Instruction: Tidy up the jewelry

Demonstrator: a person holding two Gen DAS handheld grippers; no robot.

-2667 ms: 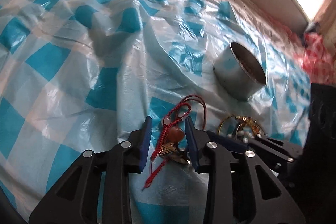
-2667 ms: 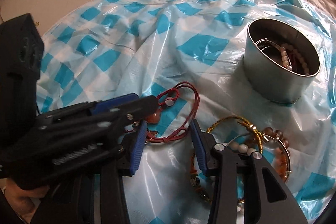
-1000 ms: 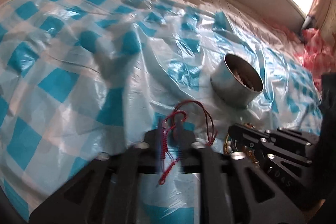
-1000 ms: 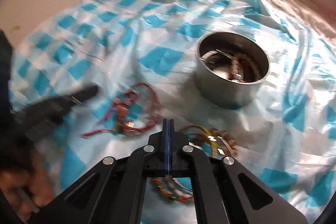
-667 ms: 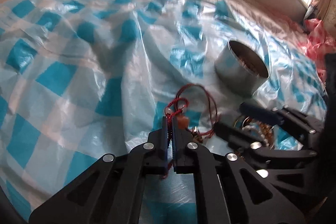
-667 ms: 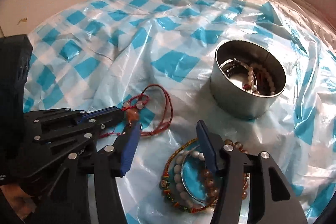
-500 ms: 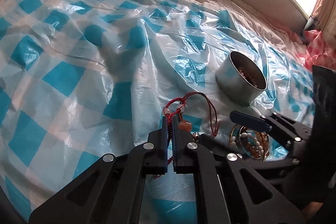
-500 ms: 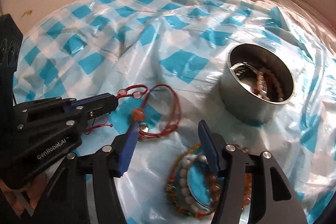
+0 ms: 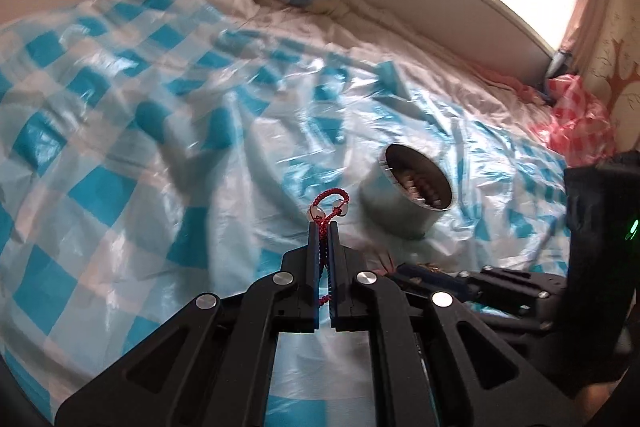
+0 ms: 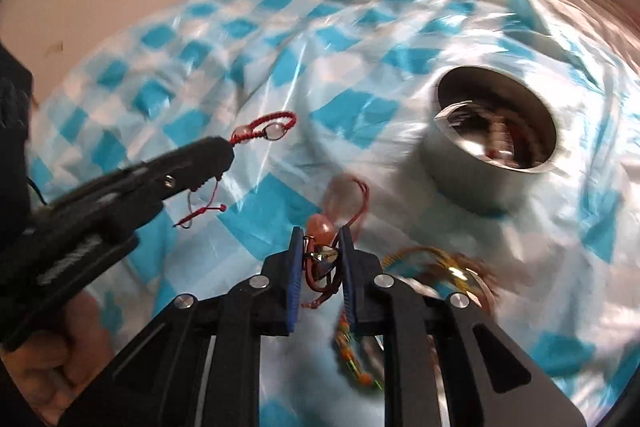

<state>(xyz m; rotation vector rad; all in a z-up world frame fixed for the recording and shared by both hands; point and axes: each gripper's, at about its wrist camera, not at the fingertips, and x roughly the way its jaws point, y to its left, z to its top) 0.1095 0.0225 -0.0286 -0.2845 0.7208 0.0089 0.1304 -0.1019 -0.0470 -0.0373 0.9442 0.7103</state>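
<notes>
On the bed's checked plastic sheet [image 10: 280, 195], a metal tin [image 10: 492, 163] already holds several bead bracelets; that part appears done. Outstanding: the red cord bracelet [image 10: 264, 127] and a beaded pile [image 10: 436, 267] beside the right tongs. Left tongs [image 9: 324, 235] are clenched on the cord's knotted end, lifted clear of the sheet. Right tongs [image 10: 320, 247], whose jaws have just been closing, pinch the same bracelet's pendant end [image 10: 320, 227]. Compared with half a second earlier, the cord has left the sheet and the right jaws, then wide over the beaded pile, now grip the pendant.
</notes>
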